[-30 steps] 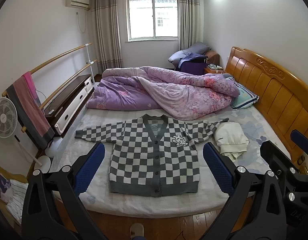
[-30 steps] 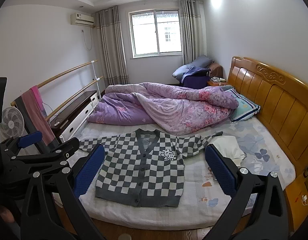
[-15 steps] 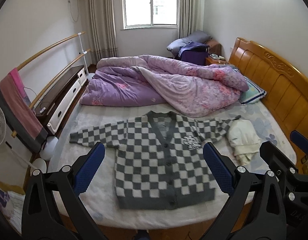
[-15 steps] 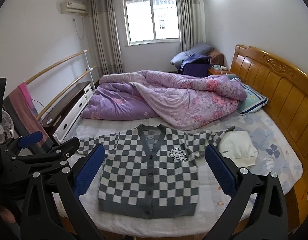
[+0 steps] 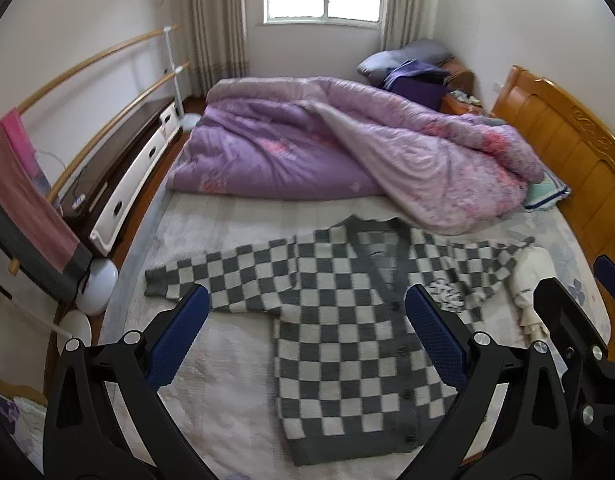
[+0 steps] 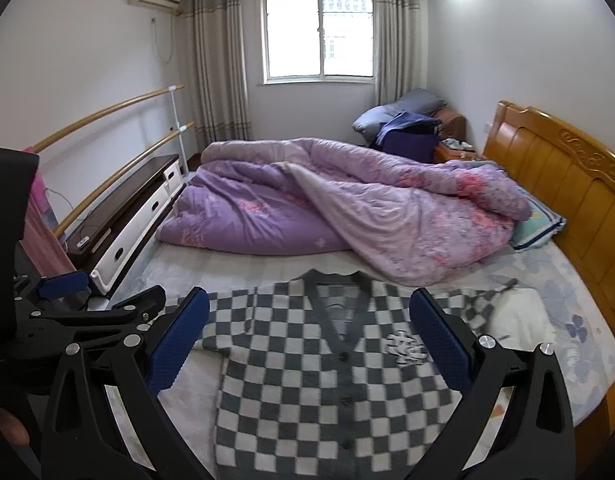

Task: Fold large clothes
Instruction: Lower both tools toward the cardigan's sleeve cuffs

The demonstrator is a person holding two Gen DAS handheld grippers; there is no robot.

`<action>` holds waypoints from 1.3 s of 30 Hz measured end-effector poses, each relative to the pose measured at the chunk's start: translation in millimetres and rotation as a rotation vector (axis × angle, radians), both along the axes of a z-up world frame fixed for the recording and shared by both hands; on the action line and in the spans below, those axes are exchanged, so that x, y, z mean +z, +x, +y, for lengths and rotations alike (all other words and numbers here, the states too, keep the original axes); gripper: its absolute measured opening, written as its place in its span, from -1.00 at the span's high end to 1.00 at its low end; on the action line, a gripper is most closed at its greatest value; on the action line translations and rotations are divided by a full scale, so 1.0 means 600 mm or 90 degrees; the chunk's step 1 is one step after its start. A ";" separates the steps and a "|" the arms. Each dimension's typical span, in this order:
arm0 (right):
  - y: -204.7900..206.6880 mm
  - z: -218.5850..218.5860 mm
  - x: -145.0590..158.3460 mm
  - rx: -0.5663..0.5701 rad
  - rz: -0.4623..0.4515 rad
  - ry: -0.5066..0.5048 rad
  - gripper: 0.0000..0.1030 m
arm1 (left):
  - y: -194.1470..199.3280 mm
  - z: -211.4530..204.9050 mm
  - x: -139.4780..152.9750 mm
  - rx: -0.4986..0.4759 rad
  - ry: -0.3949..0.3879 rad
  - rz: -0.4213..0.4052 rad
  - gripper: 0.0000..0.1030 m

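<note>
A grey and white checkered cardigan (image 5: 347, 320) lies flat and buttoned on the bed, sleeves spread out; it also shows in the right wrist view (image 6: 319, 364). My left gripper (image 5: 307, 332) is open and empty, above the cardigan's left sleeve and chest. My right gripper (image 6: 307, 332) is open and empty, above the cardigan's chest. The left gripper's frame (image 6: 83, 312) shows at the left of the right wrist view.
A purple quilt (image 5: 347, 148) is heaped across the far half of the bed. A folded white garment (image 5: 535, 280) lies by the right sleeve. The wooden headboard (image 5: 567, 152) is at right. A low cabinet (image 5: 123, 176) and wall rails are at left.
Both grippers have moved forward and down toward the bed; the cardigan looms larger. Nothing was grasped; the cardigan has not moved.
</note>
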State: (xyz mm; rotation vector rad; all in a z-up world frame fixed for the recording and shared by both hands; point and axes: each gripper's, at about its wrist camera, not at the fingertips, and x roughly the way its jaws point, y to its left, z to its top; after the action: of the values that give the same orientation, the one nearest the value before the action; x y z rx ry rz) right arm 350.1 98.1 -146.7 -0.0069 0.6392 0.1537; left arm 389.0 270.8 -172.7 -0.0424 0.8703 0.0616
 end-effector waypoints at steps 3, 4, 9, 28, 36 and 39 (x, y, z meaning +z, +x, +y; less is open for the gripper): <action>0.037 0.048 -0.039 0.009 0.005 -0.004 -0.88 | 0.032 0.047 -0.046 0.015 0.003 0.017 -0.90; 0.053 0.064 -0.058 0.014 0.015 -0.004 -0.88 | 0.042 0.063 -0.062 0.022 0.004 0.025 -0.90; 0.113 0.124 -0.131 0.027 0.048 -0.012 -0.88 | 0.081 0.123 -0.141 0.052 -0.003 0.060 -0.90; 0.316 0.281 -0.420 0.075 0.160 -0.056 -0.88 | 0.246 0.305 -0.483 0.161 -0.049 0.147 -0.90; 0.382 0.320 -0.535 0.103 0.177 -0.083 -0.87 | 0.253 0.476 -0.633 0.303 -0.067 0.175 -0.90; 0.403 0.325 -0.570 0.106 0.186 -0.079 -0.87 | 0.251 0.546 -0.672 0.351 -0.129 0.152 -0.90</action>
State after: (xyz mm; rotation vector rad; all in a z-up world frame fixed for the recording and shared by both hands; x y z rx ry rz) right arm 591.8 292.8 -488.5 -0.1597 0.9397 0.2785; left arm 539.6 598.3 -575.8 -0.4736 1.0812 0.5026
